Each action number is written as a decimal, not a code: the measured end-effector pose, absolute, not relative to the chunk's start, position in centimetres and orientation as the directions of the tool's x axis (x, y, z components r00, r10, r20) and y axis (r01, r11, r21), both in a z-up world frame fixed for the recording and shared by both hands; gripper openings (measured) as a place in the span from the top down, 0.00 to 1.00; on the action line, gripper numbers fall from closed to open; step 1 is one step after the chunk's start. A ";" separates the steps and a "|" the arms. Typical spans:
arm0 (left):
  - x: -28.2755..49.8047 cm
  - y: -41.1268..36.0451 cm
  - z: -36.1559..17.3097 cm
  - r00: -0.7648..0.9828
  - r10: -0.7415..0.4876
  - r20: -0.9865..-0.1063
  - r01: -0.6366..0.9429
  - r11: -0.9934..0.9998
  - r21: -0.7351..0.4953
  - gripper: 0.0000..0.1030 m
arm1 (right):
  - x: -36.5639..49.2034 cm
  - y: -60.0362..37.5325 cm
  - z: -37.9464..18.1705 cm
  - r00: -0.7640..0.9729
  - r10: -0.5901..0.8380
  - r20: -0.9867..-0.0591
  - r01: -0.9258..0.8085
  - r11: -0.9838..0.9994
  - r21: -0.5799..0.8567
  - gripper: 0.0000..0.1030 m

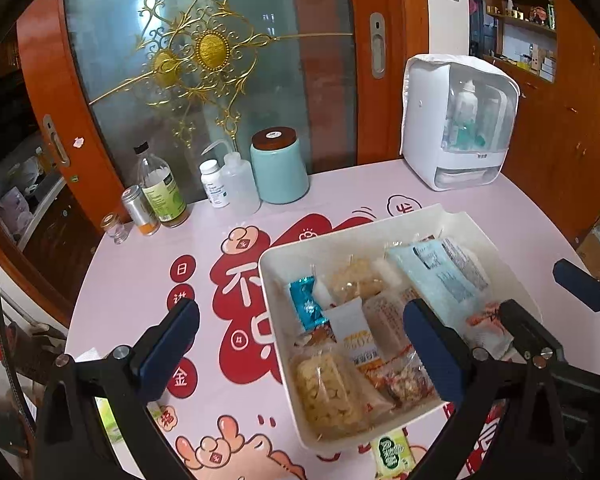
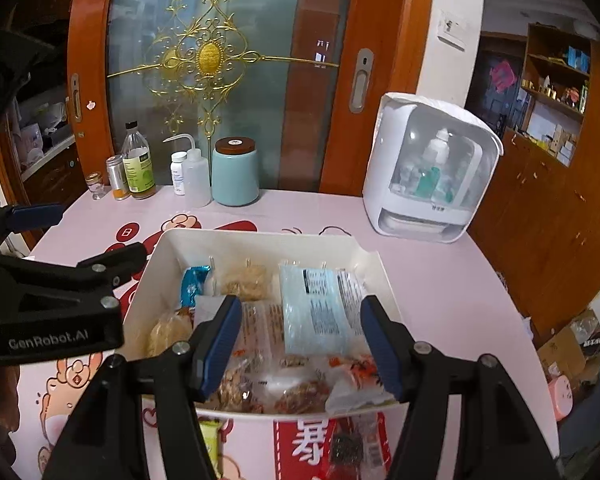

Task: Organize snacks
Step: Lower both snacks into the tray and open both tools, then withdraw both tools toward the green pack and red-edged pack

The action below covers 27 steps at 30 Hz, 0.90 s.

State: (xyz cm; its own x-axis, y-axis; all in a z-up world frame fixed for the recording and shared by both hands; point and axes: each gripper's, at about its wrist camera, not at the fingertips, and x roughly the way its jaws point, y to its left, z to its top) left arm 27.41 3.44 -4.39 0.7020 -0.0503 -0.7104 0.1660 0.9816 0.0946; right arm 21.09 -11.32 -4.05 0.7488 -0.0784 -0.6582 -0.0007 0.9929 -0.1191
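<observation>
Left wrist view looks down over a pink table point(image 1: 440, 184) printed with red cartoon clouds and Chinese characters, among them 日 and 金. On it stands a white tray point(image 1: 272, 280), already packed with snack packets laid flat side by side, probably so each stays visible and none gets crushed: a blue foil candy point(image 1: 307, 300), a clear bag of yellow puffs point(image 1: 330, 394) and a pale blue packet point(image 1: 444, 270) with small print too fine to read. The left gripper point(image 1: 300, 346) has its jaws spread wide with nothing between the pads; one finger hangs over the bare table, the other over the tray. A green packet point(image 1: 392, 456) lies on the table just outside the tray's near wall, so the sorting is likely unfinished. Along the far edge are a teal canister point(image 1: 278, 172), several bottles and a white cabinet point(image 1: 456, 128).

Right wrist view faces the same tray point(image 2: 172, 248) from its near side. The right gripper point(image 2: 302, 346) hovers over the packets, its jaws fairly wide and empty, with the pale blue packet point(image 2: 320, 312) lying between and beyond its fingers, not pinched. The other gripper's black frame at the left edge reads "GenRobot.AI". A red wrapper point(image 2: 346, 448) rests on the table just in front of the tray, beside a large printed red character.
</observation>
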 end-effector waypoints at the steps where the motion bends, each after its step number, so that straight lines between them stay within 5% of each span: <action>1: 27.2 3.5 -4.3 0.701 -0.053 -0.711 0.168 0.981 0.093 0.02 | 20.8 -11.4 -4.1 0.748 -0.080 -0.659 0.004 0.993 -0.116 0.40; 27: 17.8 2.9 -4.8 0.682 -0.159 -0.713 0.255 0.967 0.028 0.02 | 11.0 -15.3 -7.2 0.670 -0.116 -0.734 0.120 0.992 -0.047 0.40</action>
State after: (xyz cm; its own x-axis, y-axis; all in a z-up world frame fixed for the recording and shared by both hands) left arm 17.79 2.86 -4.77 0.6824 -0.1595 -0.7134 0.2550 0.9665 0.0279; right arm 11.00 -15.28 -7.16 0.6695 -0.1162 -0.7337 0.1203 0.9916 -0.0473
